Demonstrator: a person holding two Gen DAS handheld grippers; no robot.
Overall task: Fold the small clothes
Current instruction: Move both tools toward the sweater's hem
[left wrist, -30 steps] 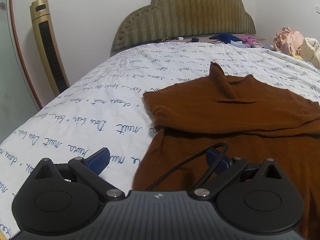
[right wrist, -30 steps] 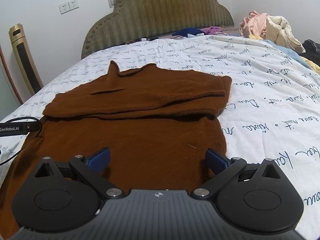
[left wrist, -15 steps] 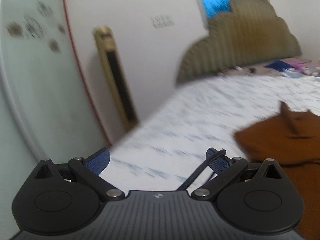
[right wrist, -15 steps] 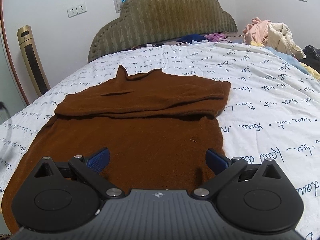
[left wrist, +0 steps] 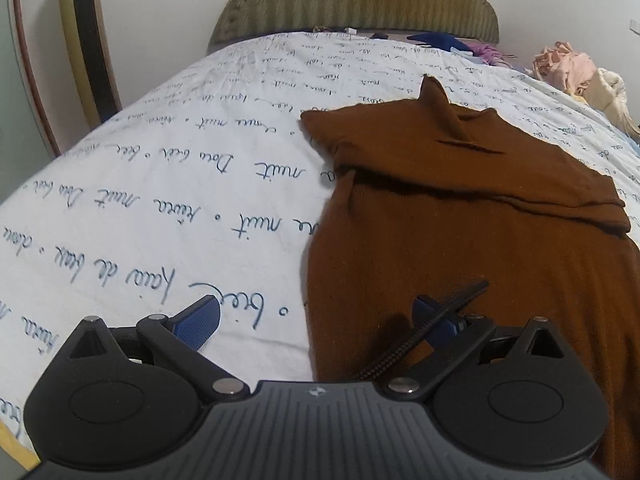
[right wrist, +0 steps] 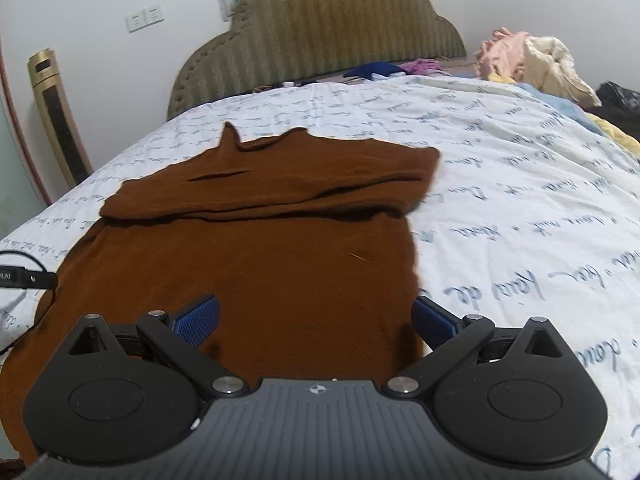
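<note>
Left wrist view showed the brown sweater (left wrist: 460,216) lying flat on the bed (left wrist: 168,200), its top part folded down over the body in a thick band, with one pointed corner of cloth standing up at the far edge. The right wrist view showed the same sweater (right wrist: 256,256) spread across the printed sheet of the bed (right wrist: 520,208), the folded band crossing it from side to side.

The left gripper (left wrist: 316,320) hung over the sweater's near left edge, its blue-padded fingers (left wrist: 198,320) spread wide and holding nothing; one finger was above the sheet, the other above the sweater. A black cable (left wrist: 424,332) crossed that second finger.

The right gripper (right wrist: 316,320) hung over the sweater's near right edge, fingers (right wrist: 198,320) likewise wide apart and empty, one above the sweater and one at its hem beside the sheet.

Beyond the sweater stood the padded headboard (right wrist: 320,40). Right of the sweater, at the bed's far corner, lay a heap of clothes (right wrist: 528,60). Left of the sweater, off the bed, stood a gold tower fan (right wrist: 56,116).
</note>
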